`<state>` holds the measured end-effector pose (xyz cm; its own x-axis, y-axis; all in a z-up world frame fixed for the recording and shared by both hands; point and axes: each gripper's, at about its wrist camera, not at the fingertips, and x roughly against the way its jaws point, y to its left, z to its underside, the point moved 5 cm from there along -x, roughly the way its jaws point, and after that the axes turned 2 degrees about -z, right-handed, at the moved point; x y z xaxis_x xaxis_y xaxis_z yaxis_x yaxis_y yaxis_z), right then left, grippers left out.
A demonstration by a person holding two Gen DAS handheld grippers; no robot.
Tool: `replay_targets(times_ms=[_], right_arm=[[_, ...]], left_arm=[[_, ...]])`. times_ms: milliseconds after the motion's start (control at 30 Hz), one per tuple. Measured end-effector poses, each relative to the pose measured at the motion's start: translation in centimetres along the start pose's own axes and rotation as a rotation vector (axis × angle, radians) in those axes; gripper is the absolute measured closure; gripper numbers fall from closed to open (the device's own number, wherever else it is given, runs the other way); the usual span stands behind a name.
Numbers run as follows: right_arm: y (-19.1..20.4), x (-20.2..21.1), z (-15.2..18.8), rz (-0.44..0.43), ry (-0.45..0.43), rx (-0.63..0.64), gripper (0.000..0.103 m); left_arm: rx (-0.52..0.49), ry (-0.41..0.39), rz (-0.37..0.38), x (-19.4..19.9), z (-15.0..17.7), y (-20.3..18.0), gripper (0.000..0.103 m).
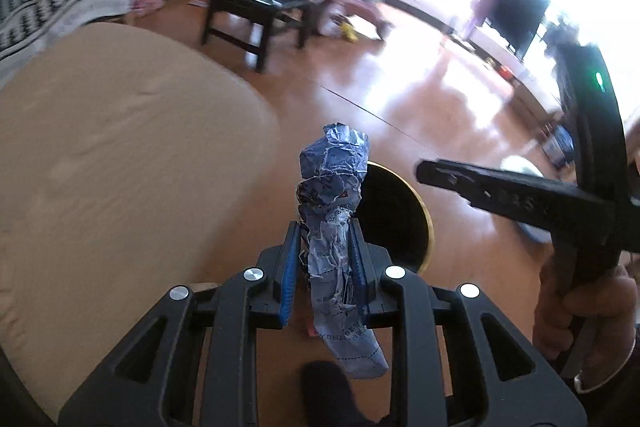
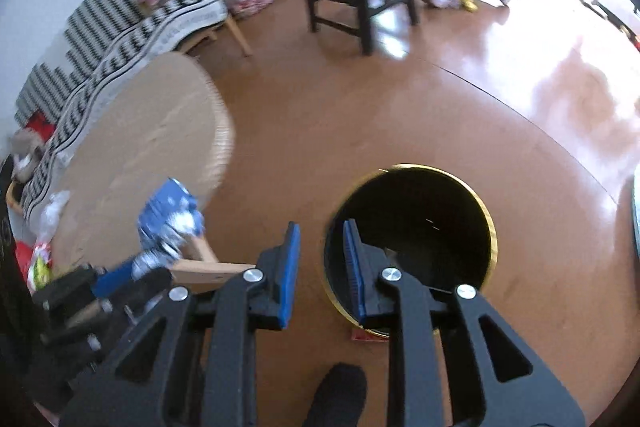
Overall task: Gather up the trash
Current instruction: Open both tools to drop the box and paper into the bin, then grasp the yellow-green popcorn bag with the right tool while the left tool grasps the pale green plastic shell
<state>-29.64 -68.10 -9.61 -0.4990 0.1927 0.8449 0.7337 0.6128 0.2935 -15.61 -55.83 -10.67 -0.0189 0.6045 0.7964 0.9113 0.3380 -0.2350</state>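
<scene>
i'm in the carry-and-drop step: my left gripper (image 1: 325, 267) is clamped on a crumpled blue wrapper (image 1: 334, 211), its blue fingers (image 1: 289, 267) pressing the paper from both sides, with one end sticking up past the tips and the other hanging down below them. the wrapper is in the air over the wooden floor (image 1: 352, 75), just beside the round bench (image 1: 112, 147) and near the rim of the bin (image 1: 400, 223), which shows partly behind it in the left view. i judge it is not yet over the opening.

my right gripper (image 2: 320, 267) hangs above the bin (image 2: 412, 239) with its fingers (image 2: 289, 267) parted and nothing between them. from the right view the left gripper and its wrapper (image 2: 170, 223) sit off to the left, close to the bench edge (image 2: 160, 131), blurred by motion.

the next move, as i read it, calls for swinging the left gripper across until the wrapper hangs well inside the gold rim, then parting the fingers so it falls clear. the dangling tail could catch the rim if i release too early.

the bin is black inside with a gold lip. i can make out something pale and angular low in it, but it is too dark to say what. more bright litter (image 2: 40, 259) lies at the far left edge of the right view, so i expect more trips after this one.
</scene>
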Motion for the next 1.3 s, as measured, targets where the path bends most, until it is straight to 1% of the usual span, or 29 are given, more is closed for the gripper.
replay_targets(times_ms=[67,167,233,333,600,767,833,867,900,933,967,1000,1067,1133,1233,1267,1300], right_arm=[[-2.3,-0.2,0.3,0.026,0.012,-0.048,0.079],[-5.3,-0.6,0.4,0.035,0.026,-0.112,0.079],[-6.5,-0.6,0.4,0.047,0.027,-0.136,0.079],[-8.0,-0.5,0.5,0.045,0.027,-0.172,0.079],[-8.4,0.0,-0.1,0.037,0.017,-0.179,0.079],[-8.7,-0.3,0.1,0.038,0.025,-0.174,0.079],[-8.9,-0.3,0.1,0.043,0.026,-0.178,0.079],[-8.9,-0.2,0.0,0.045,0.024,-0.181,0.079],[-8.9,-0.2,-0.1,0.047,0.022,-0.184,0.079],[-8.9,-0.1,-0.1,0.049,0.019,-0.187,0.079],[-8.9,0.0,-0.2,0.051,0.016,-0.19,0.078],[-8.9,0.0,-0.3,0.05,0.014,-0.191,0.077],[-8.5,0.2,-0.4,0.049,0.008,-0.188,0.072],[-8.0,0.4,-0.4,0.048,-0.001,-0.18,0.056],[-6.9,0.8,-0.7,0.046,-0.018,-0.159,0.048],[-6.3,0.9,-0.9,0.045,-0.022,-0.145,0.047],[-5.7,0.9,-1.0,0.043,-0.025,-0.135,0.042]], left_arm=[[-0.02,0.029,0.019,-1.7,0.1,-1.7,0.08],[-0.047,0.075,0.035,-4.8,0.7,-4.1,0.08],[-0.054,0.094,0.041,-6.0,0.9,-4.8,0.08],[-0.061,0.118,0.037,-7.8,1.0,-5.3,0.08],[-0.048,0.138,0.042,-10.7,0.5,-5.2,0.08],[-0.042,0.15,0.048,-11.2,0.7,-5.6,0.079],[-0.055,0.154,0.039,-11.5,0.6,-5.9,0.073],[-0.056,0.157,0.041,-11.6,0.5,-6.0,0.06],[-0.055,0.155,0.043,-11.6,0.4,-6.0,0.04],[-0.054,0.145,0.041,-11.4,0.3,-6.0,0.031],[-0.058,0.128,0.035,-11.2,0.2,-6.1,0.025],[-0.065,0.121,0.031,-10.8,0.2,-6.2,0.025],[-0.081,0.113,0.024,-10.3,0.3,-6.2,0.025],[-0.08,0.105,0.017,-9.7,0.2,-6.0,0.025],[-0.079,0.085,0.01,-7.9,-0.1,-5.3,0.024],[-0.081,0.074,0.007,-7.2,-0.2,-4.9,0.021],[-0.082,0.053,-0.005,-5.9,-0.4,-4.3,0.019]])
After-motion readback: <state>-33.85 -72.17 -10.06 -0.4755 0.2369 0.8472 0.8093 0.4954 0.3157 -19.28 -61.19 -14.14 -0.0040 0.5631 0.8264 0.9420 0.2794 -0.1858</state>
